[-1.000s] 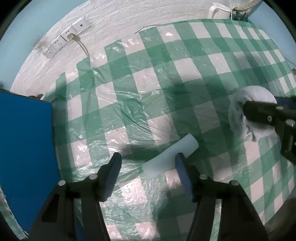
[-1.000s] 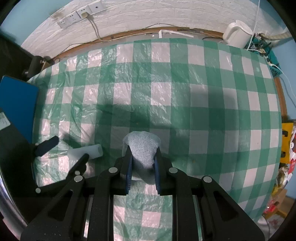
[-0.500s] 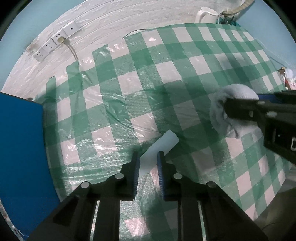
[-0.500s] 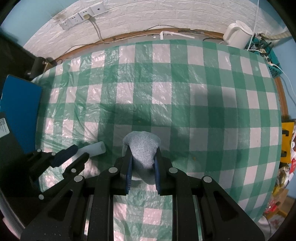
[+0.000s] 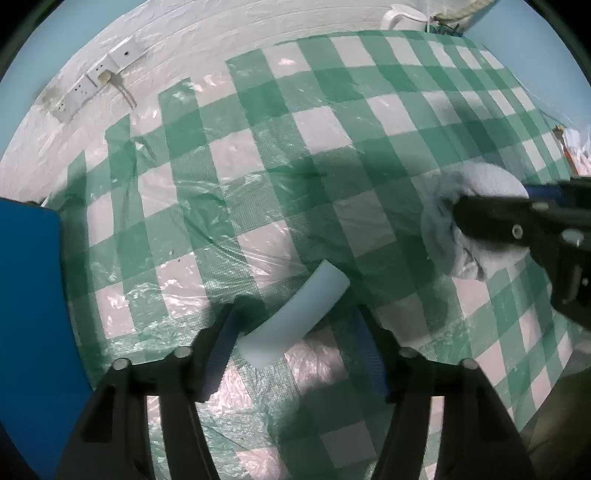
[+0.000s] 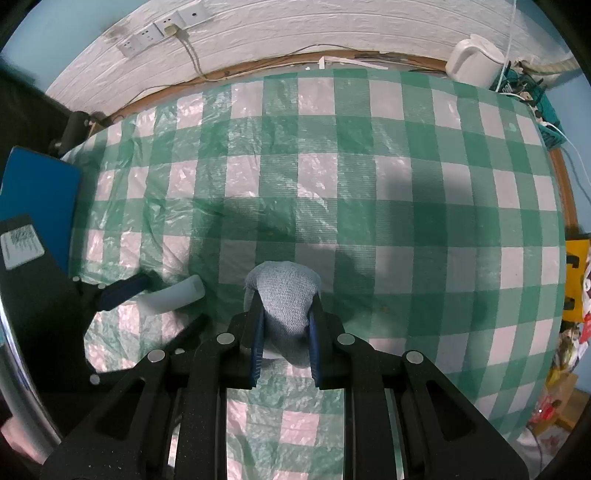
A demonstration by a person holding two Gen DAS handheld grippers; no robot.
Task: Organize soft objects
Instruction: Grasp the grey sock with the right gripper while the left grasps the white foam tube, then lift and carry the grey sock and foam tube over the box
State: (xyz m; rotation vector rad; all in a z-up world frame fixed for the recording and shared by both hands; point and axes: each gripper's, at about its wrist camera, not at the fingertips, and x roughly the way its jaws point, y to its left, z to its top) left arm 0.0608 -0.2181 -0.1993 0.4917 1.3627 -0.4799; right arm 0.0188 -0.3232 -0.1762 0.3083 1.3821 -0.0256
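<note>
A pale blue-white foam strip (image 5: 295, 317) lies slightly curved on the green-and-white checked tablecloth (image 5: 314, 122). My left gripper (image 5: 299, 332) is open, with its blue-padded fingers on either side of the strip's near end. The strip also shows in the right wrist view (image 6: 173, 297), low on the left. My right gripper (image 6: 286, 325) is shut on a light blue-grey knitted cloth bundle (image 6: 286, 295) just above the cloth. In the left wrist view the bundle (image 5: 476, 192) and the right gripper's black fingers (image 5: 491, 221) are at the right.
A blue board (image 5: 26, 314) stands at the table's left edge. A white kettle (image 6: 472, 61) and cables are at the far right corner. Wall sockets (image 6: 159, 33) sit on the white wall behind. Clutter lies past the table's right edge (image 6: 569, 332).
My left gripper shut on the foam strip half a second ago and has now opened again, leaving the strip on the cloth. My right gripper stays shut on the cloth bundle.
</note>
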